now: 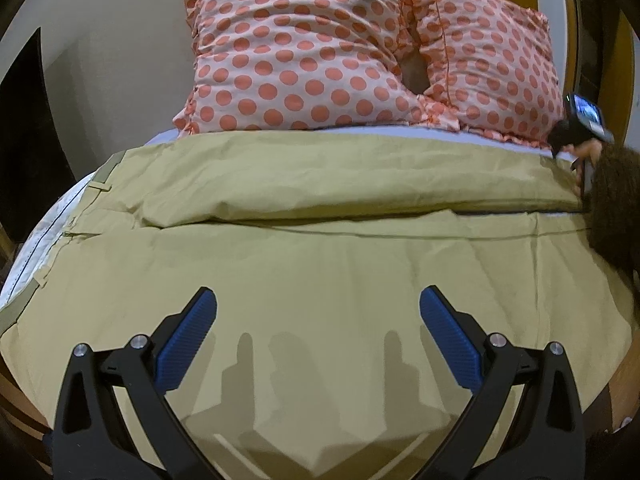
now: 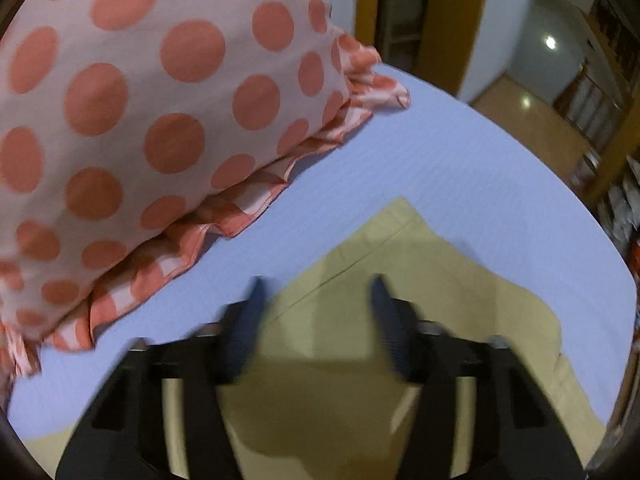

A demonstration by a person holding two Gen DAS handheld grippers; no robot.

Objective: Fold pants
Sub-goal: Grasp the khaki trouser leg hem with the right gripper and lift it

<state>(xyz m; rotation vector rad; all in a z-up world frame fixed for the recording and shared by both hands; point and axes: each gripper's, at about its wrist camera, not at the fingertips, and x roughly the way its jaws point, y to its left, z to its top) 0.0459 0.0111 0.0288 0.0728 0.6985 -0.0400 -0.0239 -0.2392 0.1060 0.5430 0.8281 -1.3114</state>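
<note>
Khaki pants (image 1: 320, 248) lie spread flat across the bed, waistband at the left, one leg lying along the other with a seam line running left to right. My left gripper (image 1: 318, 300) is open and empty, hovering over the near leg. My right gripper (image 2: 316, 284) is open and empty, blurred by motion, just above the hem corner of a pant leg (image 2: 384, 232). It also shows in the left wrist view (image 1: 582, 128) at the far right end of the pants.
Two pink pillows with orange dots (image 1: 304, 48) lean at the head of the bed; one (image 2: 132, 112) is close left of my right gripper. A pale blue sheet (image 2: 460, 168) covers the mattress. The bed edge and a doorway (image 2: 432, 8) are to the right.
</note>
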